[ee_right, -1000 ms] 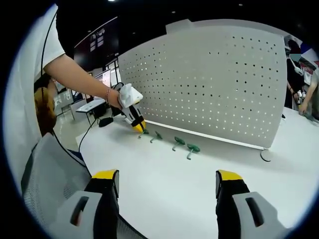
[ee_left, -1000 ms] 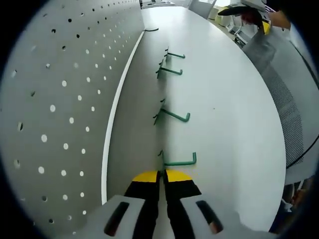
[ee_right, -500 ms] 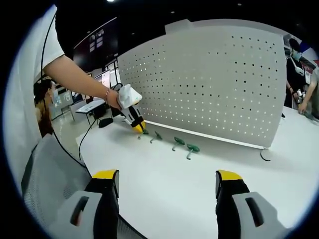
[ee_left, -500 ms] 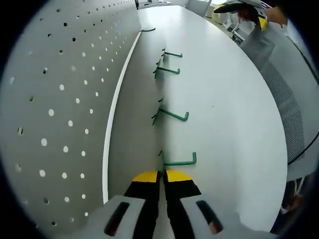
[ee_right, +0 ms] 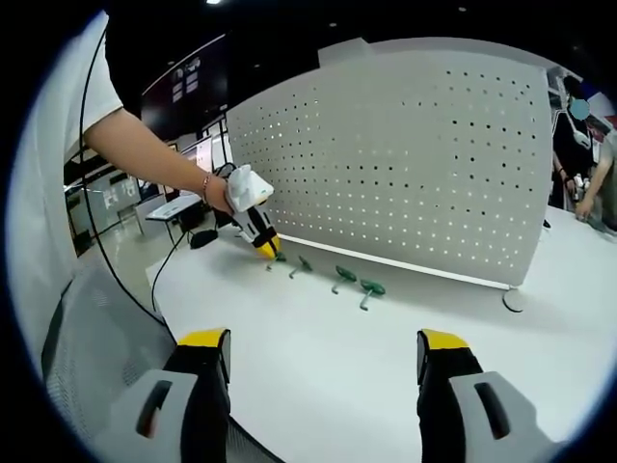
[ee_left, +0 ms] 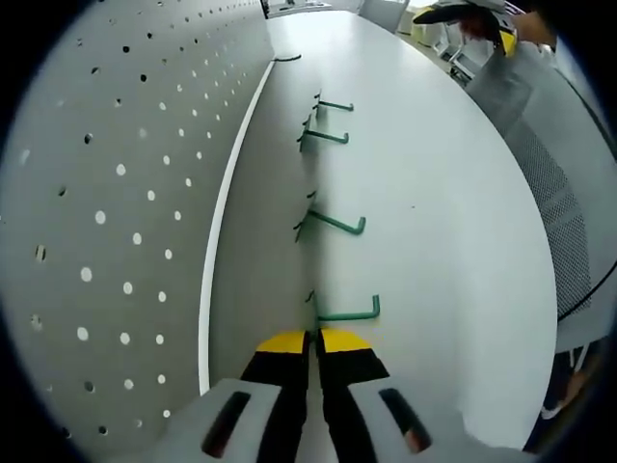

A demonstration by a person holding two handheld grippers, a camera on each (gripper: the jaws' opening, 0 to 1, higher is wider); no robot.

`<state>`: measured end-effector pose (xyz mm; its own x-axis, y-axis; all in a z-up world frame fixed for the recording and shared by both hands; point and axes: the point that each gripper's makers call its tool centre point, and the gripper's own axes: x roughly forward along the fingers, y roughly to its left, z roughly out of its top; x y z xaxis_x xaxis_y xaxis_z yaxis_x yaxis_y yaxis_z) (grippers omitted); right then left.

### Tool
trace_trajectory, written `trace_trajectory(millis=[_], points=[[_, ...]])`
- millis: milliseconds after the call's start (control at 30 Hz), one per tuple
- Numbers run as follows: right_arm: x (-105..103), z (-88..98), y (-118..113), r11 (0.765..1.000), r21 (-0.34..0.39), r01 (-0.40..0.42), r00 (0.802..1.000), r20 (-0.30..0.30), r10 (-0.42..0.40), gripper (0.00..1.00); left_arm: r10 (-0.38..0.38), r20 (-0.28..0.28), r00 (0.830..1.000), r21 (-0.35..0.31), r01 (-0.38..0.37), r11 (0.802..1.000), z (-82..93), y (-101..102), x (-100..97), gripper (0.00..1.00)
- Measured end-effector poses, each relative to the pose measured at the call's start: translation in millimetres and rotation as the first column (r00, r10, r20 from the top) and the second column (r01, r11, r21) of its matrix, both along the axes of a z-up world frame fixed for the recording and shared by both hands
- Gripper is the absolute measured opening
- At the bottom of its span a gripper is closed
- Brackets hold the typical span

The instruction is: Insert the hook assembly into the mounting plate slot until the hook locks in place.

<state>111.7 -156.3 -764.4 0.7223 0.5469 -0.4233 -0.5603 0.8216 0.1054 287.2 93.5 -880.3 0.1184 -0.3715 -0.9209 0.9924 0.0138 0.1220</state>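
Several green hooks lie in a row on the white table [ee_left: 434, 222] along the foot of the white pegboard [ee_left: 116, 193]. My left gripper [ee_left: 313, 340] is shut, its yellow tips closed on the black mounting end of the nearest hook [ee_left: 347, 311]. In the right gripper view the left gripper [ee_right: 267, 249] sits low at the left end of the hook row [ee_right: 337, 275], in front of the upright pegboard [ee_right: 405, 164]. My right gripper [ee_right: 323, 347] hangs open and empty over the table's near edge, far from the hooks.
A grey mesh chair [ee_left: 549, 193] stands beyond the table edge, and its back [ee_right: 87, 328] is beside my right gripper. The pegboard's dark foot [ee_right: 516, 301] rests on the table at the right. People stand far right [ee_right: 588, 164].
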Motion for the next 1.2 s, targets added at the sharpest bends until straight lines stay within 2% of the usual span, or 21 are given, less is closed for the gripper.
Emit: trace_trajectory(millis=[167, 533, 733, 900, 1100, 1200], points=[[0.5, 0.3, -0.6, 1.0, 0.002, 0.002, 1.0, 0.001, -0.002, 0.77, 0.047, -0.018, 0.999, -0.04, -0.047, 0.998, 0.2, 1.2, 2.4, 0.03], [0.2, 0.6, 0.2, 1.0, 0.004, -0.001, 1.0, 0.003, 0.001, 0.77, 0.015, 0.008, 1.0, -0.036, -0.014, 0.999, 0.7, -0.7, 0.4, 0.03], [0.7, 1.6, -0.3, 1.0, 0.008, 0.006, 1.0, 0.005, -0.006, 0.77, 0.052, 0.025, 0.998, -0.073, -0.05, 0.996, 1.3, 0.1, 2.8, 0.02], [0.9, 3.0, -1.2, 1.0, 0.017, 0.011, 1.0, 0.008, -0.011, 0.77, 0.1, 0.029, 0.995, -0.133, -0.096, 0.986, 4.6, -2.0, 3.0, 0.02], [1.0, 2.9, -0.9, 1.0, 0.017, 0.01, 1.0, 0.008, -0.01, 0.77, 0.147, 0.061, 0.987, -0.184, -0.134, 0.974, 12.7, -3.6, 7.1, 0.02], [1.1, 2.9, -1.2, 1.0, 0.021, 0.013, 1.0, 0.008, -0.013, 0.77, 0.193, 0.059, 0.979, -0.217, -0.176, 0.96, 19.4, -5.6, 9.8, 0.02]])
